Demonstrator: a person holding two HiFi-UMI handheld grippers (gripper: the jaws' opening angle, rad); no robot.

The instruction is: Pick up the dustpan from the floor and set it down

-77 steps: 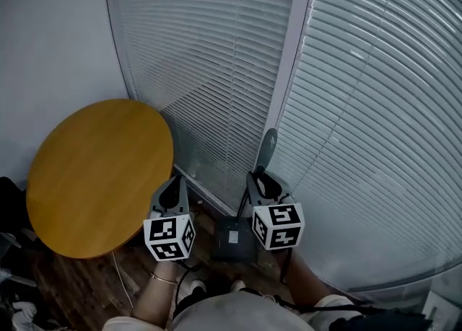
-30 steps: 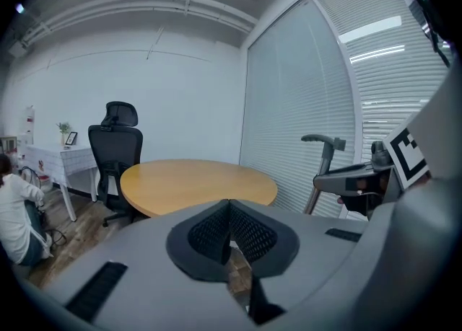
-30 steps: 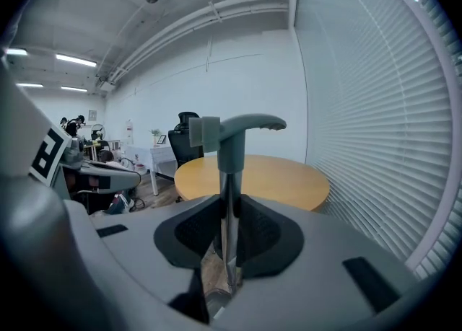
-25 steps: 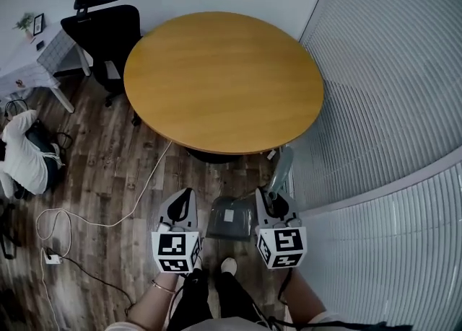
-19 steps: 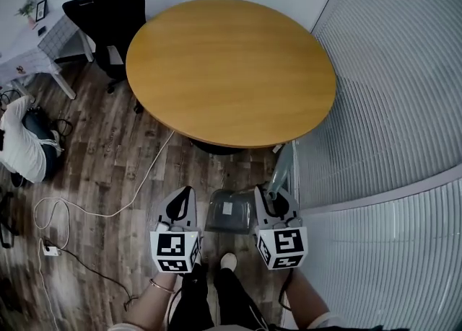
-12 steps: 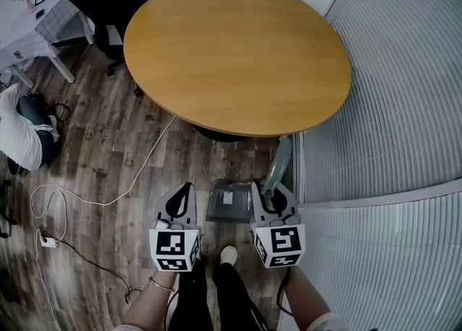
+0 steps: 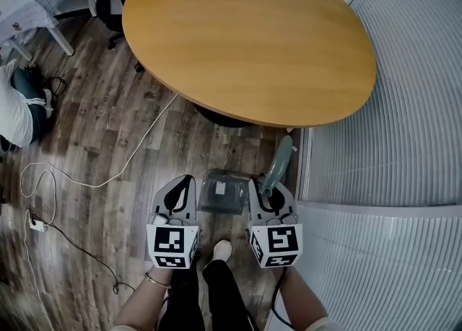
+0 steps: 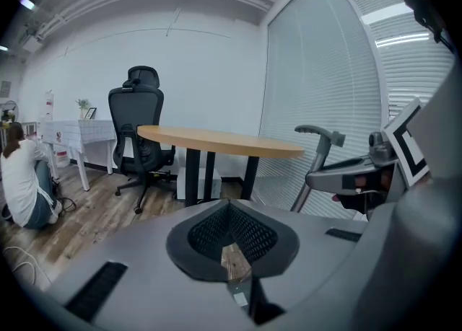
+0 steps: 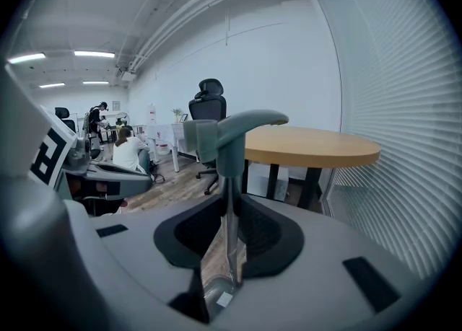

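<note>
A grey dustpan (image 7: pixel 221 191) hangs low over the wood floor between my two grippers, with its long handle (image 7: pixel 279 158) rising toward the table. My right gripper (image 7: pixel 263 192) is shut on the thin shaft (image 9: pixel 229 239) of that handle, and the green-grey grip (image 9: pixel 242 129) stands upright above the jaws. To the left of the pan my left gripper (image 7: pixel 185 183) is shut with nothing in it (image 8: pixel 228 213). The left gripper view shows the handle grip (image 8: pixel 322 137) and the right gripper (image 8: pixel 354 175) off to its right.
A round wooden table (image 7: pixel 245 34) stands just ahead, with its dark base (image 7: pixel 224 118) near the pan. A wall of white blinds (image 7: pixel 404 142) runs along the right. A white cable (image 7: pixel 108 178) lies on the floor at left. A black office chair (image 8: pixel 141 120) and a seated person (image 8: pixel 25 185) are farther left.
Both grippers have sunk toward the floor, the dustpan going down with the right one. Three seconds ago I faced the blinds; now the table is ahead. Neither jaw state has changed.
</note>
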